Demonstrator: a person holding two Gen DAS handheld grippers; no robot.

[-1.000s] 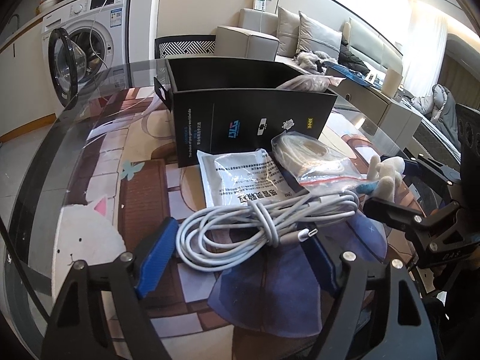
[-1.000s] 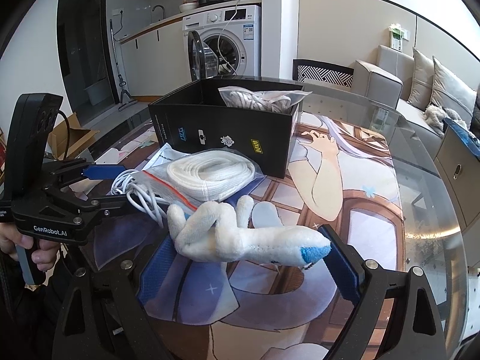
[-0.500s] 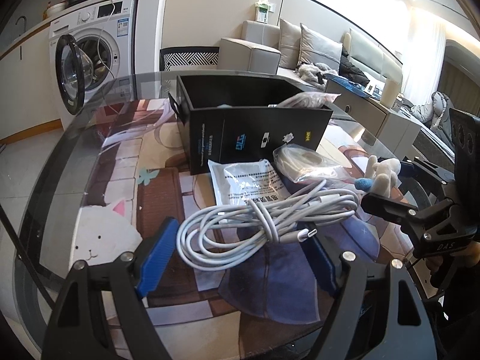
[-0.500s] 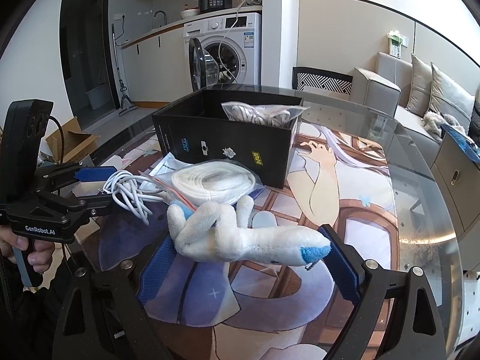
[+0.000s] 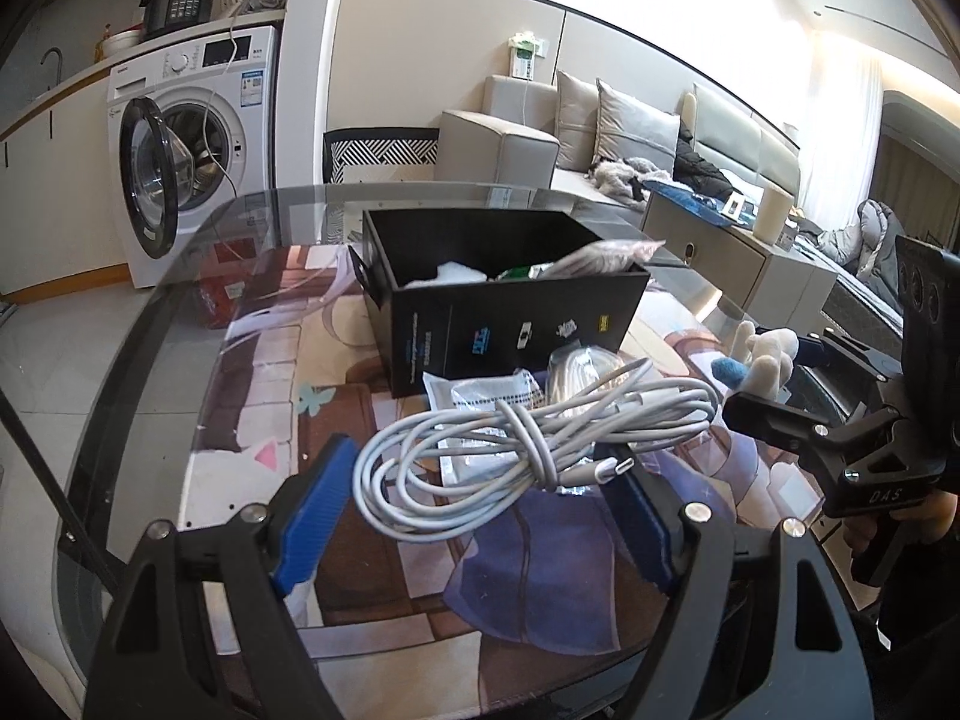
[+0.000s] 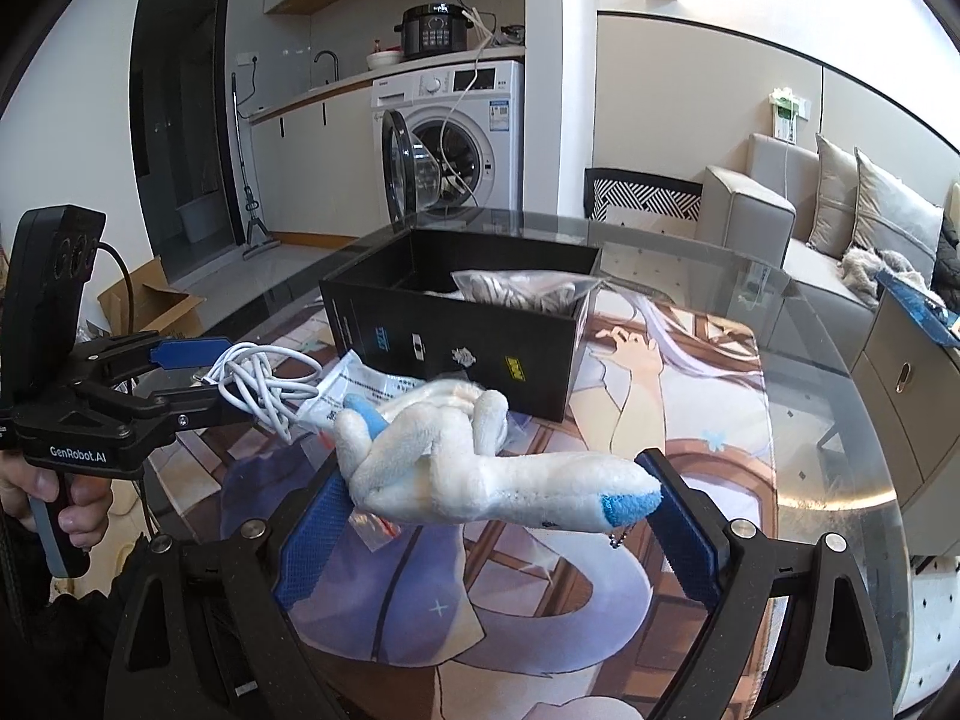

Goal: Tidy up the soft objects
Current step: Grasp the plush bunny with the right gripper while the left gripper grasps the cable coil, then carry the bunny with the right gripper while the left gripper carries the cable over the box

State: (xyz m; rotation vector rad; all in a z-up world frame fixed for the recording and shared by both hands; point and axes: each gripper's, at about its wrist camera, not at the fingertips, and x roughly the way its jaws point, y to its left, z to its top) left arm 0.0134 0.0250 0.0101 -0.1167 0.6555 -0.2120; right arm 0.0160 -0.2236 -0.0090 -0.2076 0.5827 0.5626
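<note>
My left gripper is shut on a coiled white cable and holds it above the table; it also shows in the right wrist view. My right gripper is shut on a white plush toy with blue tips, lifted off the table; the toy shows in the left wrist view too. A black open box stands ahead of both grippers, with bagged items inside.
A flat printed packet and a clear bag of white cord lie in front of the box. The round glass table has a printed mat. A washing machine and sofa stand beyond.
Both grippers have risen with their loads: the cable and the plush toy are higher above the table, and the box's inside now shows.
</note>
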